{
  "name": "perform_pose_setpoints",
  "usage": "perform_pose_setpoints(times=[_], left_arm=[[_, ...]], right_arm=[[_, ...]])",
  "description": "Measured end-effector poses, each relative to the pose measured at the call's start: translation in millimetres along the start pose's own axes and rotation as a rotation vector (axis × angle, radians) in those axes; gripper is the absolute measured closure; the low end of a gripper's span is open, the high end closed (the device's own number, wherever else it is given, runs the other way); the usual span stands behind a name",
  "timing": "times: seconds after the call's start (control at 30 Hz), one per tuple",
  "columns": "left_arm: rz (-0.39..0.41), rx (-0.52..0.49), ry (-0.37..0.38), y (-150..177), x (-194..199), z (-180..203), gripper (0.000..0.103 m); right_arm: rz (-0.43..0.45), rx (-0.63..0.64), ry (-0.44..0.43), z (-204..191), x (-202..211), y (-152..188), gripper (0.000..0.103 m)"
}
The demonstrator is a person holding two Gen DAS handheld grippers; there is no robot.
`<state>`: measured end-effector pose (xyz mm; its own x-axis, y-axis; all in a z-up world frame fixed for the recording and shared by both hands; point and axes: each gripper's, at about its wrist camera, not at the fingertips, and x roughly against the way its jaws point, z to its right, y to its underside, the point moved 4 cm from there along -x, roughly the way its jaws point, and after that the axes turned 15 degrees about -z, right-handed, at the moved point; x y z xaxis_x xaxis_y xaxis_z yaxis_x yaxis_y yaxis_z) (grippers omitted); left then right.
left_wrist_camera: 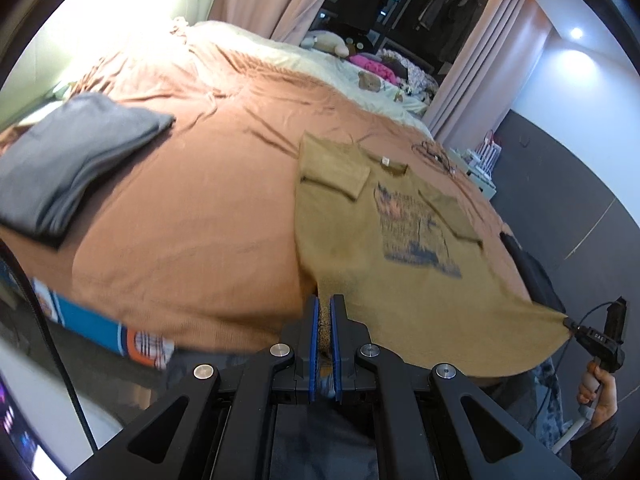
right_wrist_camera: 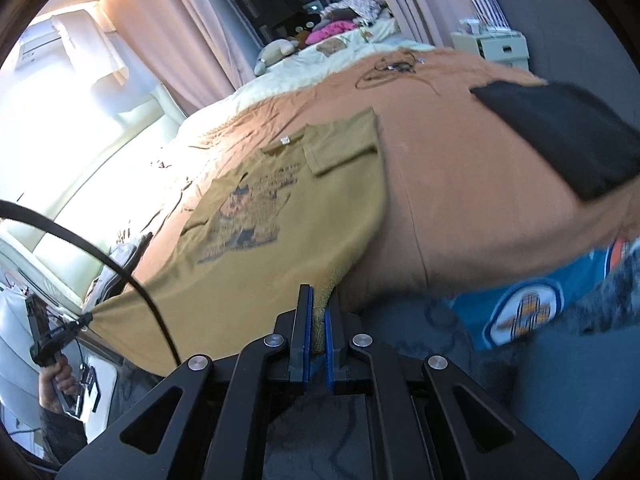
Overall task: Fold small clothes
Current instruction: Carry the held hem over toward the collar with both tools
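Observation:
A mustard-yellow T-shirt (left_wrist_camera: 392, 248) with a dark printed picture lies face up on the orange bedspread (left_wrist_camera: 192, 216), both sleeves folded inward. My left gripper (left_wrist_camera: 325, 312) is shut on one corner of its bottom hem. My right gripper (right_wrist_camera: 318, 304) is shut on the other hem corner; it also shows in the left wrist view (left_wrist_camera: 570, 326), pulling the hem taut off the bed's near edge. The shirt shows in the right wrist view (right_wrist_camera: 280, 216) too, with the left gripper (right_wrist_camera: 86, 320) at the far corner.
A folded grey garment (left_wrist_camera: 68, 164) lies at the left of the bed. A folded black garment (right_wrist_camera: 560, 136) lies at the right. A thin cable (right_wrist_camera: 384, 68) rests beyond the shirt. Soft toys and pillows (left_wrist_camera: 332, 44) crowd the far end. A blue patterned sheet (right_wrist_camera: 528, 308) hangs below the bed edge.

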<state>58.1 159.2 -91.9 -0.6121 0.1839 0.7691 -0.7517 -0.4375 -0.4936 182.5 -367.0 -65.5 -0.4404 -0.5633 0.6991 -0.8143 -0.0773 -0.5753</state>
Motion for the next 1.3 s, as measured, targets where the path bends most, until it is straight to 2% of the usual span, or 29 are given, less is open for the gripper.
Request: perform_pose_setpoints(times=[0.4,0.6,1.3], left_arm=[[0.033,-0.03,-0.014,-117,-27,21,0.097],[0.042,-0.033,-0.019,-163,-38,27,0.097],[-0.019,-0.013,-0.114,-320,-140,33,0.097]], right_arm=[[0.029,0.03,0.035,-2,-29,-97,0.101],[0.025,0.028,0.044,2,-52,-139,0.101],[-0.045,0.013,0.087,16,-160,-298,0.101]])
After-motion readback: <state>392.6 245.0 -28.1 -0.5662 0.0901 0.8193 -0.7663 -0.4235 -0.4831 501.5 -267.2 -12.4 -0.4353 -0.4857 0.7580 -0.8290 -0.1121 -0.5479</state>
